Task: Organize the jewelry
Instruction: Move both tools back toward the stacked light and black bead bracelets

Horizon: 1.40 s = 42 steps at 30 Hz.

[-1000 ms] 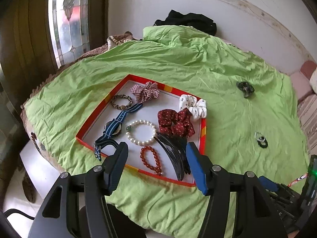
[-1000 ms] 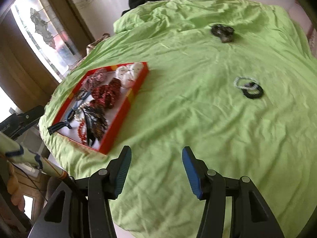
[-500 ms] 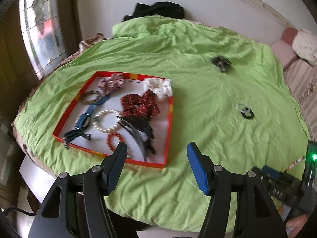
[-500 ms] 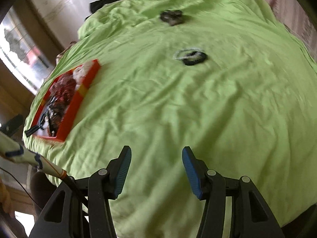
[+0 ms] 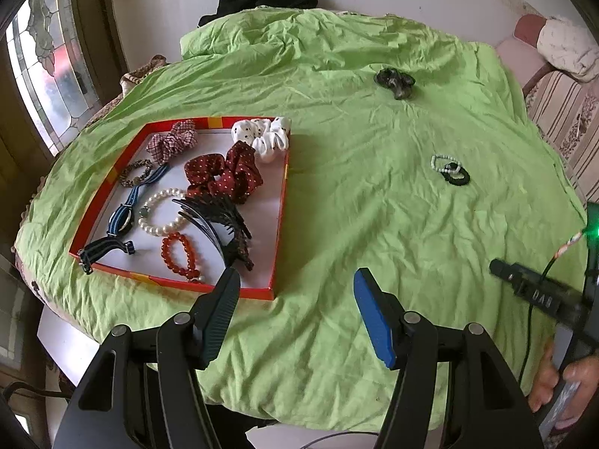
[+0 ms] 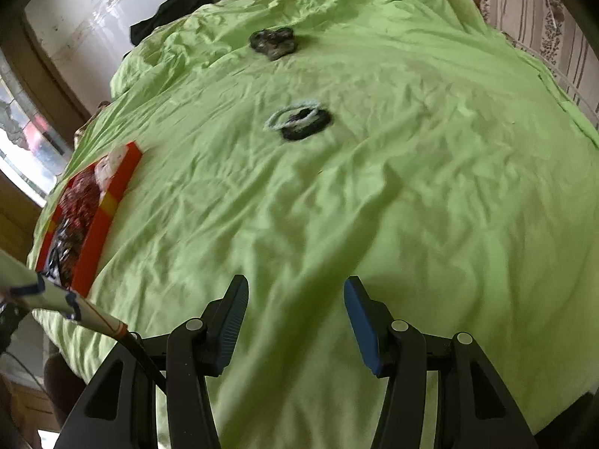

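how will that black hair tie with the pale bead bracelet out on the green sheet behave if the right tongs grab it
The black hair tie is a thin soft loop, so it will probably flop and sag when lifted. The pale bead bracelet overlaps it, so the two may snag and lift together. Both look light, and the wrinkled green sheet may bunch under the open right tongs.

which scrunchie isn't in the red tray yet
The dark scrunchie, alone on the green sheet at the far side. The plaid, white dotted and red dotted ones already sit in the tray.

Soft window daylight, right-wrist motion blur
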Each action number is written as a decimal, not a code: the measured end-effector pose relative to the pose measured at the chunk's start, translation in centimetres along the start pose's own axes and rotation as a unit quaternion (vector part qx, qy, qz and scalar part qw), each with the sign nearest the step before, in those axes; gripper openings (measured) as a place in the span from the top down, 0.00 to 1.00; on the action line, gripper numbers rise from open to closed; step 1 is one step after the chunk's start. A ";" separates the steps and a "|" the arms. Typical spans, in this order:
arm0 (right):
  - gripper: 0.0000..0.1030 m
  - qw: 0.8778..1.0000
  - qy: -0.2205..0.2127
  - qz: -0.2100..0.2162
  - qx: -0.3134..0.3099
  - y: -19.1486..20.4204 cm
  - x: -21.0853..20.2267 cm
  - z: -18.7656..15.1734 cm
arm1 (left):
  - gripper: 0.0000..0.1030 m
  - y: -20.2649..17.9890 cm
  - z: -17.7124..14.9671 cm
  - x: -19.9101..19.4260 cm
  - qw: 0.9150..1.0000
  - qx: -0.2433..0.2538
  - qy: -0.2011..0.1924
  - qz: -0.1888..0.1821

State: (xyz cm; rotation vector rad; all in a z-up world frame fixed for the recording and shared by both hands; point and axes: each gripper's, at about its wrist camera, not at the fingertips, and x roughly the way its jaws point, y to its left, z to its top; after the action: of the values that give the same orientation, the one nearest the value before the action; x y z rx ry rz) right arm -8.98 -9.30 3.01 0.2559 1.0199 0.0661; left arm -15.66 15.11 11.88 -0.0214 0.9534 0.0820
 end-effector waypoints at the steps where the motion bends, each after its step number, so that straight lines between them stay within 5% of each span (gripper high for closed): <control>1: 0.44 1.000 0.000 0.001 0.007 -0.4 0.1 0.3 | 0.40 0.0 0.0 0.2 1.000 0.000 0.002 0.000; 13: 0.44 0.999 0.007 -0.006 0.040 -3.2 1.7 1.7 | 0.40 -2.7 0.9 3.5 0.999 0.030 0.028 -0.010; 42: 0.44 0.999 -0.039 -0.017 0.009 -4.7 2.9 7.4 | 0.40 -6.2 2.6 9.0 0.996 0.052 0.071 -0.025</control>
State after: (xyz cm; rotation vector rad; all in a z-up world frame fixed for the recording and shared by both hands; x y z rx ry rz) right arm -1.48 -14.71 3.15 0.2567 0.9472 0.0162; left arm -7.85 9.62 5.93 0.0454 1.0976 -0.0161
